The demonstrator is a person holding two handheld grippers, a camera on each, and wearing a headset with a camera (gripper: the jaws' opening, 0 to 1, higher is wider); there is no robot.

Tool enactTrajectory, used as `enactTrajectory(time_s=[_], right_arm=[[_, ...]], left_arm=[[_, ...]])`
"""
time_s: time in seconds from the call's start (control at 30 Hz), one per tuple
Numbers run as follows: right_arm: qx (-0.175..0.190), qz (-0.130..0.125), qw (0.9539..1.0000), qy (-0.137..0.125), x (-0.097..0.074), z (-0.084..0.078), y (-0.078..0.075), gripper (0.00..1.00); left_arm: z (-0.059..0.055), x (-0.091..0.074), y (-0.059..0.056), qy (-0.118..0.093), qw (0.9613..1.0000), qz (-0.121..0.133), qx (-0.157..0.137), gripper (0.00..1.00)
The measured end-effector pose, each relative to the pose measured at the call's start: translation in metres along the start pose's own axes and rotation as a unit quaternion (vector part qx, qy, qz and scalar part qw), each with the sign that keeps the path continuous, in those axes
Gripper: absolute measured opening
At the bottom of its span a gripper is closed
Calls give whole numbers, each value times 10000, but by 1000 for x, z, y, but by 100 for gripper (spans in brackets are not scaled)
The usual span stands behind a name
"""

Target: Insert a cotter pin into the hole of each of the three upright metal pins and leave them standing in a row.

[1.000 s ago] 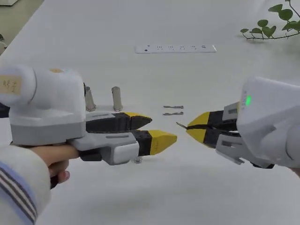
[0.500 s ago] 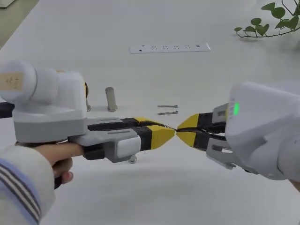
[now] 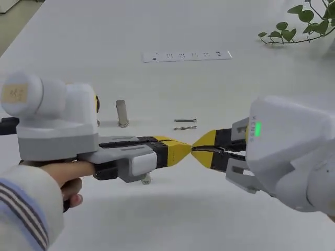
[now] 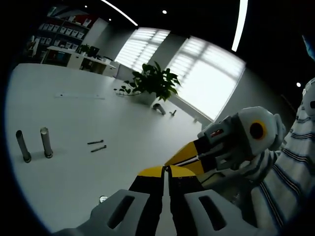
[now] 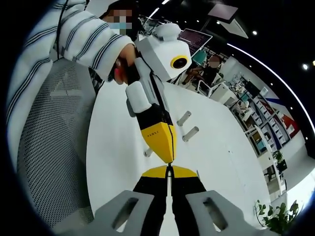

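Left gripper, grey and white with yellow-tipped black jaws: jaws pressed together. Right gripper, same build, meets it nose to nose above the white tabletop. The right jaws pinch a thin silver metal cotter pin whose free end reaches the left tips; whether the left jaws grip it cannot be told. Grey metal pin, lower part showing under the left gripper, at 7 o'clock from the meeting tips. Two upright grey metal pins, side by side, at 10 o'clock. Two spare cotter pins, lying parallel, at 12 o'clock. White power strip, farther off at 12. Green leafy plant, at 2 o'clock.
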State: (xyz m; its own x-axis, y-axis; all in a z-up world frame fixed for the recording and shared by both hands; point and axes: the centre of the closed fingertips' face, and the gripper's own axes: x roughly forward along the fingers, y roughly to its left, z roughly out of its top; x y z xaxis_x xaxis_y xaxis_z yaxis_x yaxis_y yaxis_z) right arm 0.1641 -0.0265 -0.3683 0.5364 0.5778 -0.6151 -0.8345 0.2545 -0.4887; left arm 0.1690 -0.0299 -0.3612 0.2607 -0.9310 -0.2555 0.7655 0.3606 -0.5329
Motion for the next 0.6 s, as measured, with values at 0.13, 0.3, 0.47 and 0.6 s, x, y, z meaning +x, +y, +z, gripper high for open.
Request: enactTrajectory(time_s=[0.13, 0.3, 0.47, 0.6], right_arm=[[-30, 7, 10000, -7, 0, 1, 0, 0], [-85, 32, 10000, -5, 0, 3, 2, 0], [-126, 43, 9999, 16, 1, 3, 3, 0], [-139, 55, 9999, 28, 1, 2, 4, 0]], left_arm=[[0, -1, 0, 4, 10000, -8, -1, 0], [-1, -3, 0, 40, 9999, -41, 83, 0], [-3, -4, 0, 72, 10000, -12, 42, 0], [-4, -4, 0, 126, 9999, 41, 54, 0]])
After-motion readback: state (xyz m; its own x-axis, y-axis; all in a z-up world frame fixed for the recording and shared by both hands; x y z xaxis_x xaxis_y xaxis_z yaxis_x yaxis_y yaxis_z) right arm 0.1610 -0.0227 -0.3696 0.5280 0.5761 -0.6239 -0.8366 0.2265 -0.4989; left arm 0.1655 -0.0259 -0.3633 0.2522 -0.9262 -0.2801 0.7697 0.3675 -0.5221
